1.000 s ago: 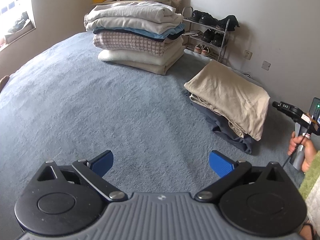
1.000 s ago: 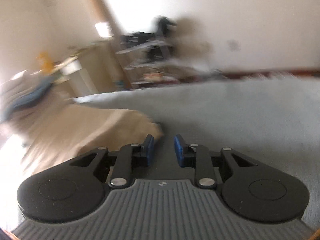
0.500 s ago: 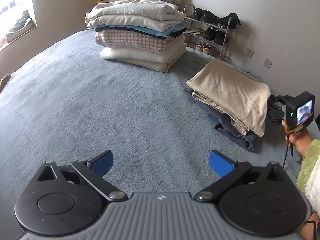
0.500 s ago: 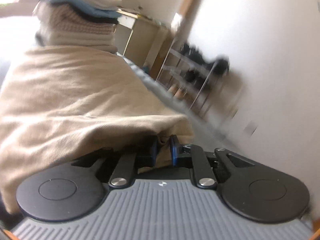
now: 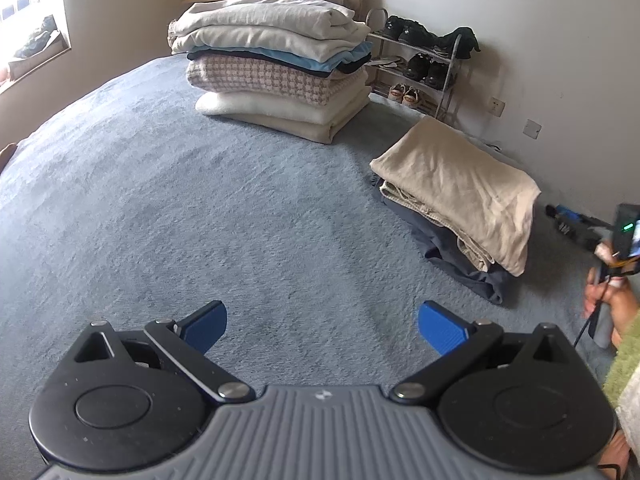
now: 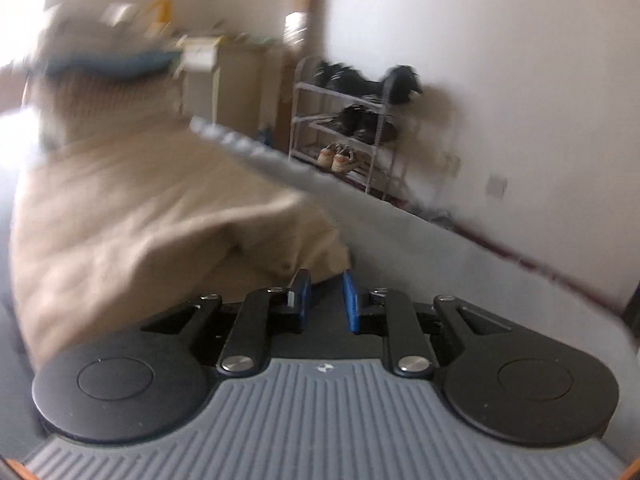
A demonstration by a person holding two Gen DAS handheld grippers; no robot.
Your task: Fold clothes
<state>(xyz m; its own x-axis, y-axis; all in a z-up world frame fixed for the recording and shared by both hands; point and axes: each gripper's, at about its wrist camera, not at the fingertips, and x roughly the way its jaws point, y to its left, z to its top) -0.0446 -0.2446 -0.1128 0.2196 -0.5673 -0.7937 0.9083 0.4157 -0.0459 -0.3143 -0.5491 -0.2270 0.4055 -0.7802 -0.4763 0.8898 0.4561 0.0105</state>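
1. From the left wrist view, the left gripper (image 5: 322, 322) hangs with its blue pads wide apart and nothing between them, over bare blue-grey bedspread (image 5: 200, 208). It has not shifted in the last second.
2. Same view, right edge of the bed: the beige garment (image 5: 460, 184) lies folded on top of a dark garment (image 5: 464, 256). Half a second ago the right gripper (image 5: 568, 220) was at that pile's near corner; now it has backed away and sits apart from the cloth, held by the person's hand (image 5: 612, 300).
3. Toward the far edge of the bed stands the tall stack of folded clothes (image 5: 276, 64).
4. From the right wrist view, blurred by motion, the right gripper's narrow jaws are opening; the beige garment's corner (image 6: 312, 248) sits just ahead of the tips, not between them.
5. I'd judge this piece set down and finished, so the next garment is due.
6. The room: a shoe rack (image 5: 420, 68) against the white wall, a window at left.
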